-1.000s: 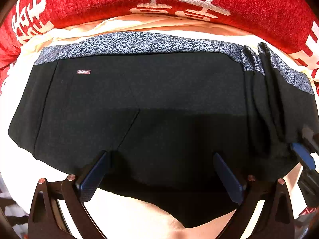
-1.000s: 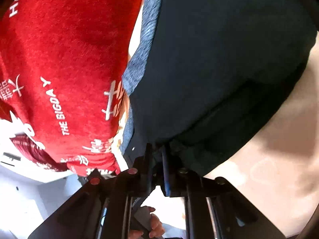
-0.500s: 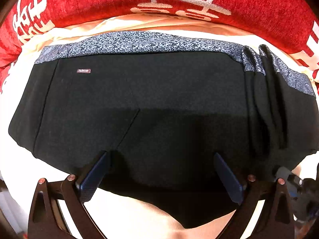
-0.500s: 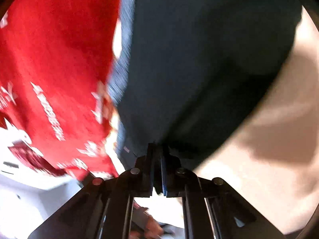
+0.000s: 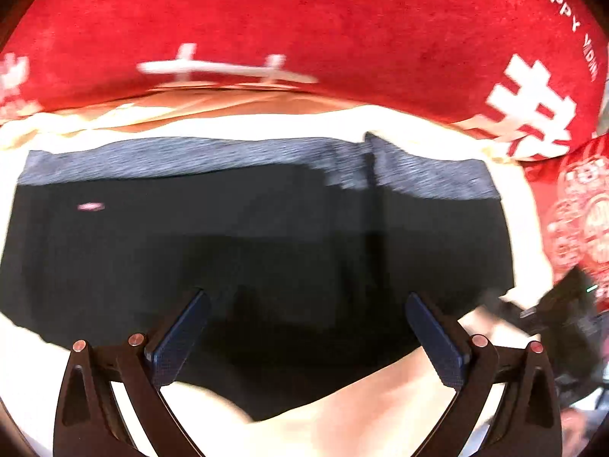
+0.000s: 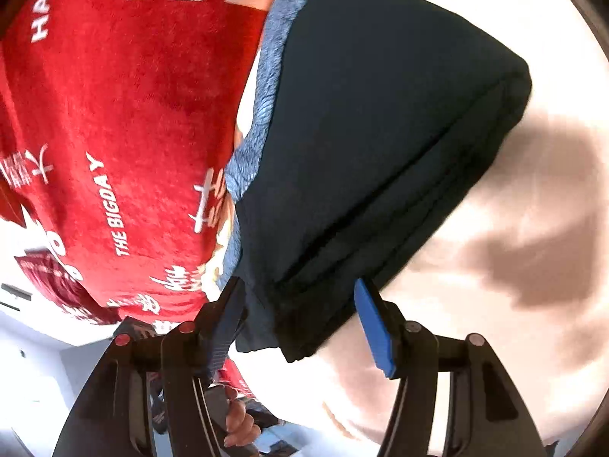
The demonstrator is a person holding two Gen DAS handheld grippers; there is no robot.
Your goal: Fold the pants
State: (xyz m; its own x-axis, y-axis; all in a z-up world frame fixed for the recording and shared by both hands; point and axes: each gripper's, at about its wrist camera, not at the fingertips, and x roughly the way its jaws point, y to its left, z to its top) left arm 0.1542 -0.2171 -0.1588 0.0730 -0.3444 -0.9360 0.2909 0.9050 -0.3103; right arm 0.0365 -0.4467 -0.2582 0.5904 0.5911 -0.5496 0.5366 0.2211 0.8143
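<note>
Left wrist view: your left gripper (image 5: 304, 329) hangs spread wide over the near edge of the folded black pants (image 5: 247, 251), gripping nothing. Pants lie on the cream sheet (image 5: 342, 411), grey waistband (image 5: 228, 154) far, by the red blanket (image 5: 304, 23). Your right gripper (image 6: 300, 323) is parted, straddling the pants' corner.

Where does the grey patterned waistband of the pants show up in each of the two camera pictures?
Left wrist: the waistband runs as a horizontal strip across the middle, above the black pants.
Right wrist: the waistband runs down the pants' left edge, upper centre.
Shared landmark: the red blanket with white lettering borders the waistband in both.
</note>
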